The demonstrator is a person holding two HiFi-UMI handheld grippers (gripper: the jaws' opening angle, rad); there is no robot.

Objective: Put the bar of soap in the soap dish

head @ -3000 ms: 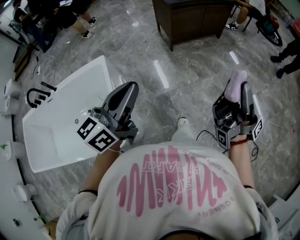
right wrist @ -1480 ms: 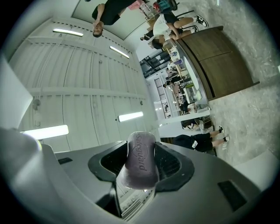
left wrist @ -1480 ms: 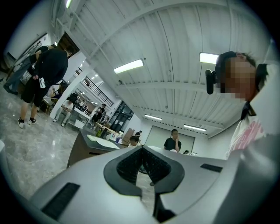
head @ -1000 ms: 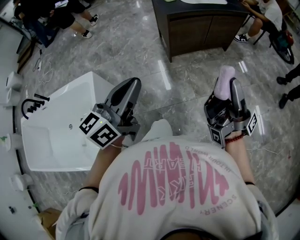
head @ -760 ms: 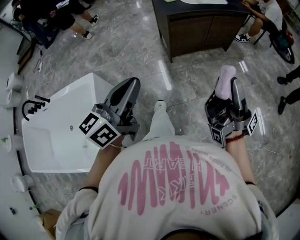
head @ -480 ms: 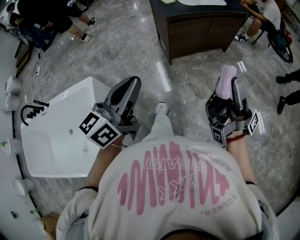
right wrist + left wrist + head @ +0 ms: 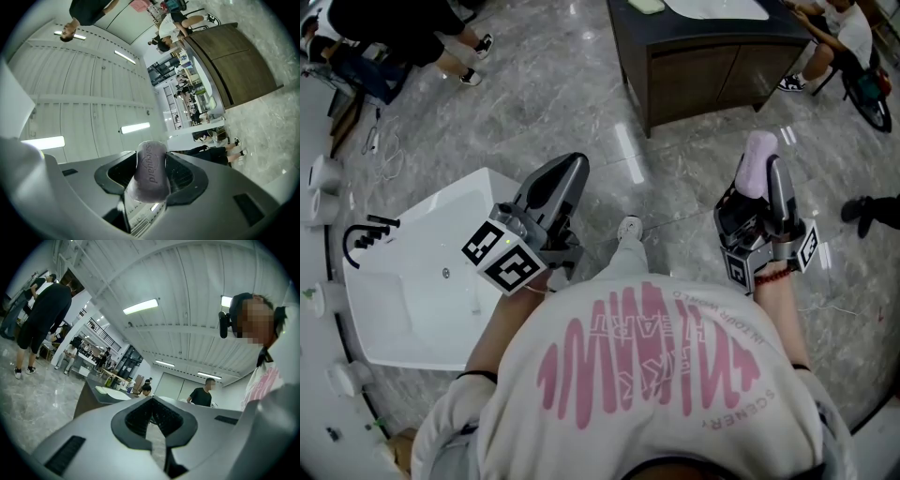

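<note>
Walk had brought the dark vanity cabinet (image 7: 712, 58) closer, right tongs (image 7: 764, 178) still clamping the purple soap bar (image 7: 757, 155), left tongs (image 7: 558, 183) closed on nothing, so placement was still pending.

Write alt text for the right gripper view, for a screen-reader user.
The right gripper is shut on a pale purple bar of soap, embossed lettering facing the camera. Behind it the scene is tilted: a ribbed white ceiling with strip lights, and a dark wooden cabinet on grey marble floor.
</note>
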